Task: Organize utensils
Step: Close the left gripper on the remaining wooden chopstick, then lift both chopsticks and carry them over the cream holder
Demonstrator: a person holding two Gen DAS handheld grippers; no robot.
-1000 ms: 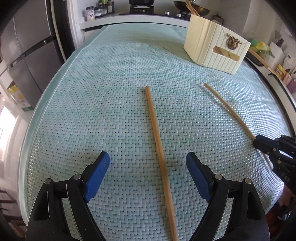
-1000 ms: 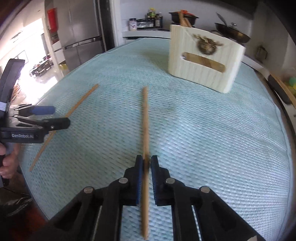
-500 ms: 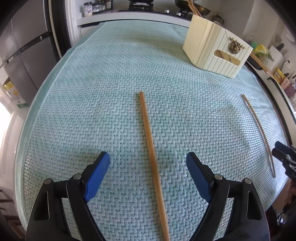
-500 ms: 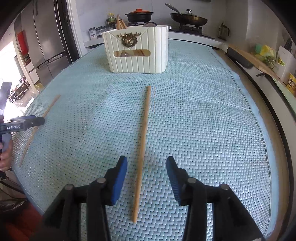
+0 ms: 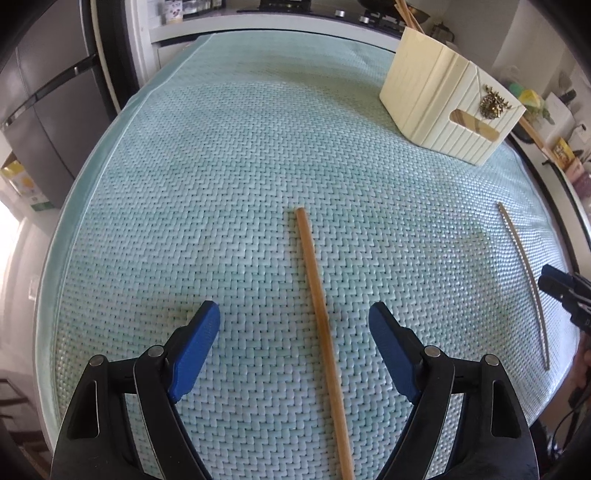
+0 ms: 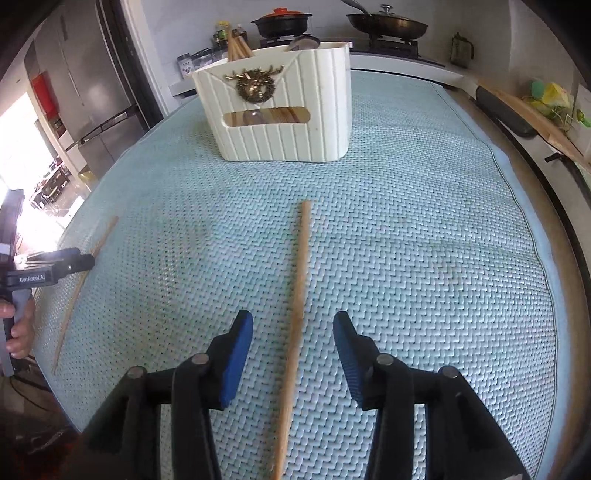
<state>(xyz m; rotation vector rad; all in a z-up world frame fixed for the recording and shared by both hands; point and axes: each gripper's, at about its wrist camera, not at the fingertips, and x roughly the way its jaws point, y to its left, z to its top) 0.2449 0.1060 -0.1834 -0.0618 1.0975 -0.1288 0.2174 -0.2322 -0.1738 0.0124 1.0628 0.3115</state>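
Two wooden chopsticks lie on the teal woven mat. One chopstick point(image 5: 321, 332) lies between the fingers of my open left gripper point(image 5: 294, 332); it also shows in the right wrist view point(image 6: 79, 291) at the far left. The other chopstick point(image 6: 295, 321) lies between the fingers of my open right gripper point(image 6: 293, 341); it shows in the left wrist view point(image 5: 524, 280) at the right. Neither gripper holds anything. A cream ribbed utensil holder point(image 6: 275, 122) with a gold emblem stands at the back, with chopsticks in it; it also shows in the left wrist view point(image 5: 448, 118).
The teal mat point(image 5: 240, 166) covers the table. A stove with a pot point(image 6: 282, 22) and a pan point(image 6: 388, 24) is behind the holder. A fridge point(image 6: 92, 85) stands at the left. A cutting board point(image 6: 532, 114) lies along the right counter.
My right gripper has opened further, after releasing the chopstick it was shut on a second ago, which now lies on the mat. My left gripper stays open over its chopstick.
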